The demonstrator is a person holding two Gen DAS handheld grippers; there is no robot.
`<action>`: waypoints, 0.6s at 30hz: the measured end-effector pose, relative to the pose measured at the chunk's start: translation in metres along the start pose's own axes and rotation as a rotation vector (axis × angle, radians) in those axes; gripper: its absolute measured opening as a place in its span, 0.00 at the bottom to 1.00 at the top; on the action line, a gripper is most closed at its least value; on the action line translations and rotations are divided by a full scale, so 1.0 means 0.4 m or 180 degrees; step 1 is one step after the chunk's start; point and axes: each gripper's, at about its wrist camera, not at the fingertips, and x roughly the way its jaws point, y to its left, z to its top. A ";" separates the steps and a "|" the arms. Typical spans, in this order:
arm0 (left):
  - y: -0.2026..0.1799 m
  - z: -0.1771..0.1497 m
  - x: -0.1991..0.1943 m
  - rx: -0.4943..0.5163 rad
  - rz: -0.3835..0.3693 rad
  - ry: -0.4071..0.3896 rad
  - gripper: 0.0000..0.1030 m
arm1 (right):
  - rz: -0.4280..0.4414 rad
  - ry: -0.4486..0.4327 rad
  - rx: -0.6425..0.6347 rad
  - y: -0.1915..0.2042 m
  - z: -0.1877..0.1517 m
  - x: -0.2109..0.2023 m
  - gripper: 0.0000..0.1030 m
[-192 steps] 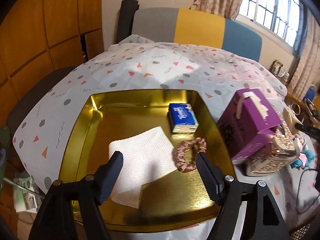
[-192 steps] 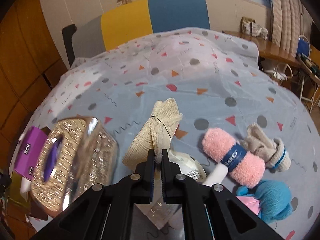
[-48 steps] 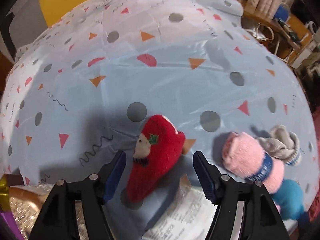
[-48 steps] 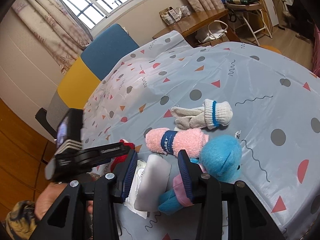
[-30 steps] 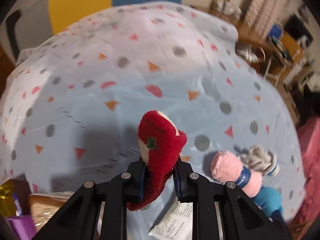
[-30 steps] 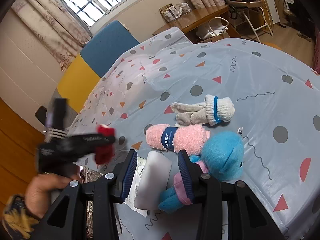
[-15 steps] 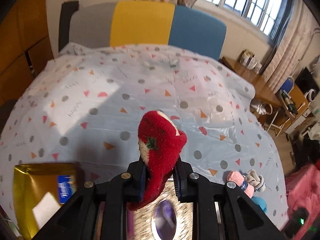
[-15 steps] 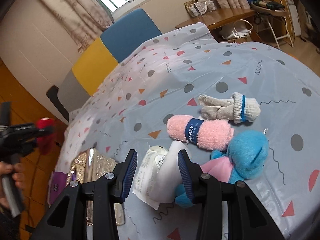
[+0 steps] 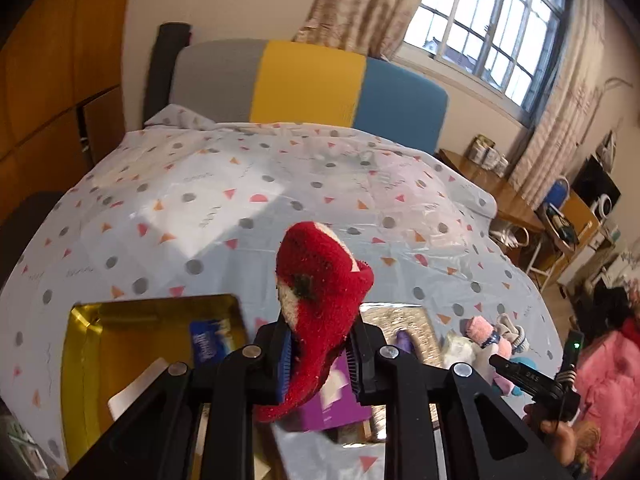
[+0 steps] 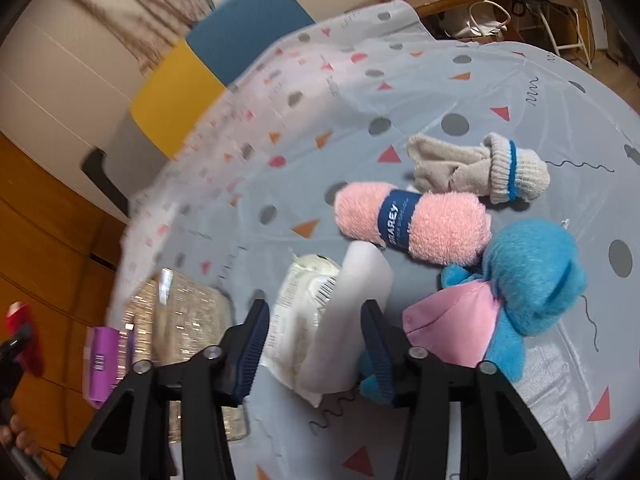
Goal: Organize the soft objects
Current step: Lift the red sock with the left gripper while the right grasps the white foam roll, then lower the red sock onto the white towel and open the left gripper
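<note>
My left gripper (image 9: 320, 344) is shut on a red fuzzy sock (image 9: 320, 292), held in the air above the table near the gold tray (image 9: 80, 344). In the right wrist view my right gripper (image 10: 316, 344) hovers low over a white soft pad (image 10: 348, 312) lying on a plastic packet with a barcode (image 10: 296, 308). Its jaws are opening; both things lie between them and the pads do not press on either. Just beyond lie a pink fluffy roll with a blue band (image 10: 412, 224), a grey-white mitten (image 10: 480, 168) and a blue plush toy (image 10: 528, 276).
The gold tray holds a blue tissue pack (image 9: 208, 340) and a white napkin (image 9: 136, 384). A glittery box (image 10: 188, 312) and a purple box (image 10: 100, 360) stand between tray and soft things. A patterned cloth covers the table (image 9: 280, 184); a colour-blocked chair (image 9: 304, 80) stands behind.
My left gripper has lifted the red sock and swung it left to the gold tray. The right gripper has dropped closer to the white pad and its jaws have widened.
</note>
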 end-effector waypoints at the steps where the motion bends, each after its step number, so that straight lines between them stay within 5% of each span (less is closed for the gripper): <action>1: 0.019 -0.007 -0.006 -0.0054 0.0001 -0.0008 0.22 | -0.0063 0.0054 -0.0025 0.004 0.000 0.014 0.48; 7: 0.129 -0.060 -0.011 -0.0270 0.0147 0.0008 0.22 | -0.0451 0.0239 -0.0164 0.001 -0.009 0.064 0.46; 9: 0.174 -0.081 0.001 -0.0374 0.0227 0.0044 0.22 | -0.0512 0.0258 -0.0258 0.004 -0.019 0.065 0.26; 18: 0.398 -0.172 0.059 -0.0847 0.0674 0.0267 0.23 | -0.0712 0.0214 -0.0590 0.040 -0.044 0.053 0.23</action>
